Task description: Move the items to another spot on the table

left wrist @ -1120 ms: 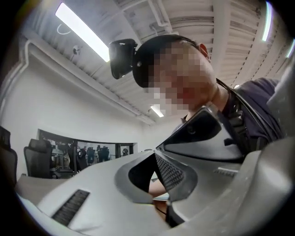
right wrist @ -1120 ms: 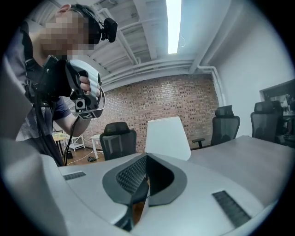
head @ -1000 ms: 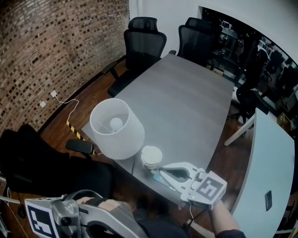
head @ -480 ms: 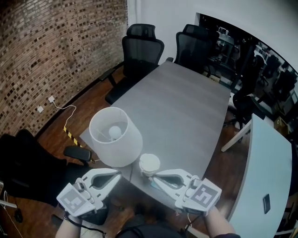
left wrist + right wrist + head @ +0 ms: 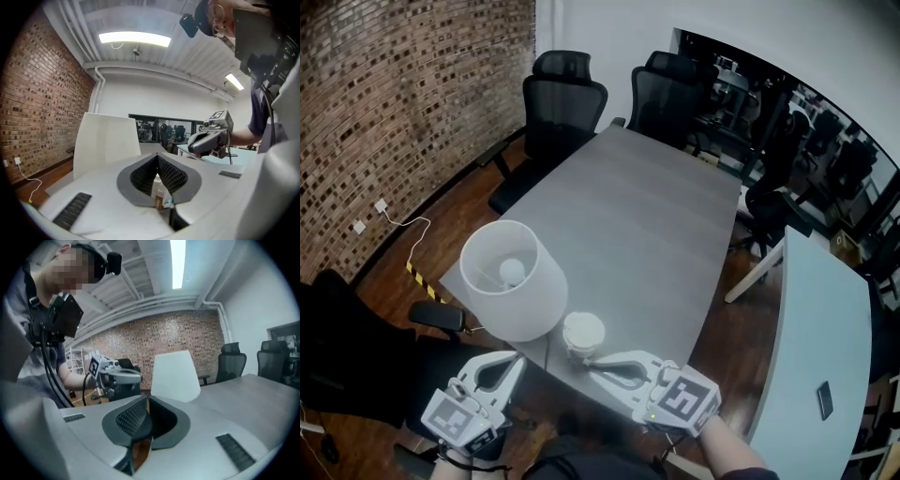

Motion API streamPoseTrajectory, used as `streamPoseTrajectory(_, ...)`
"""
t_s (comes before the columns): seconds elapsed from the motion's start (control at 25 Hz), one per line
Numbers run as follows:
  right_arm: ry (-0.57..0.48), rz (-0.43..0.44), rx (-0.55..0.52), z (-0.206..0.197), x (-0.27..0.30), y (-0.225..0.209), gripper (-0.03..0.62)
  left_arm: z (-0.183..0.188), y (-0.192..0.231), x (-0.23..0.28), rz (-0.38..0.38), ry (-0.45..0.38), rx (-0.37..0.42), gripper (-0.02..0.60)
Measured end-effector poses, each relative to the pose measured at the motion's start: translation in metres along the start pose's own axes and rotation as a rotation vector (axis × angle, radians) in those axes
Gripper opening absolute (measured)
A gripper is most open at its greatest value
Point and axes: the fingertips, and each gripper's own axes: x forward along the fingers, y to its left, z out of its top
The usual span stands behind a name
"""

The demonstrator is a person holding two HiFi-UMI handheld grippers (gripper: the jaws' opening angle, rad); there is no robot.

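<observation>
The lamp (image 5: 511, 281), with a wide white shade and a bulb (image 5: 512, 272) showing inside its open top, stands upright at the near left corner of the grey worktop (image 5: 637, 225). Just to its right, at the near edge, stands a small white cup (image 5: 583, 335) with a lid. The right gripper (image 5: 589, 362) lies low along that near edge, its tips just beside the cup's near side; whether they touch it cannot be told. Its jaws have just been opening and stand only a crack apart, with nothing between them. In its own view the shade (image 5: 173, 376) rises straight ahead. The left gripper (image 5: 514, 364) hangs off the worktop below the lamp's corner, pointing up towards the shade. Its jaws are pressed together and hold nothing. Its own view has the shade (image 5: 105, 140) to the left and the right gripper (image 5: 208, 138) across from it. The far stretch of the worktop is bare, and two black office chairs (image 5: 553, 103) stand at its far end. A brick wall (image 5: 384, 103) runs along the left, with a white cable (image 5: 403, 230) on the wooden floor below it. A second, pale table (image 5: 825, 328) stands to the right.
</observation>
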Motion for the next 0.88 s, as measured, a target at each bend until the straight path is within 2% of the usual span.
streamPoseTrajectory(0.04,0.059,-0.019,-0.005,-0.022,-0.001,-0.005,0.031,-0.008,-0.001,0.003,-0.008,0.01,0.0,0.005)
streamPoseTrajectory(0.12,0.174,-0.059,-0.018,-0.071,0.0,-0.019,0.203,-0.03,0.001,0.011,-0.015,0.032,-0.005,0.005)
streamPoseTrajectory(0.24,0.315,-0.136,-0.043,-0.129,0.006,-0.039,0.224,-0.053,-0.007,0.025,-0.044,0.061,-0.011,0.005)
streamPoseTrajectory(0.28,0.346,-0.141,-0.028,-0.143,0.009,-0.041,0.252,-0.057,-0.011,0.029,-0.058,0.07,-0.012,0.005)
streamPoseTrajectory(0.44,0.402,-0.129,0.098,-0.181,0.018,-0.046,0.253,-0.069,-0.025,0.042,-0.067,0.135,0.003,0.005)
streamPoseTrajectory(0.6,0.55,-0.16,0.034,-0.226,0.023,-0.058,0.253,-0.076,-0.031,0.047,-0.071,0.168,0.024,0.005)
streamPoseTrajectory(0.68,0.6,-0.15,0.026,-0.243,0.025,-0.059,0.253,-0.082,-0.029,0.048,-0.03,0.194,0.046,0.005)
streamPoseTrajectory(0.8,0.635,-0.167,-0.004,-0.259,0.023,-0.069,0.253,-0.099,-0.017,0.053,0.098,0.267,0.095,0.005)
streamPoseTrajectory(0.88,0.685,-0.167,-0.033,-0.272,0.019,-0.073,0.253,-0.11,-0.014,0.058,0.129,0.297,0.128,0.005)
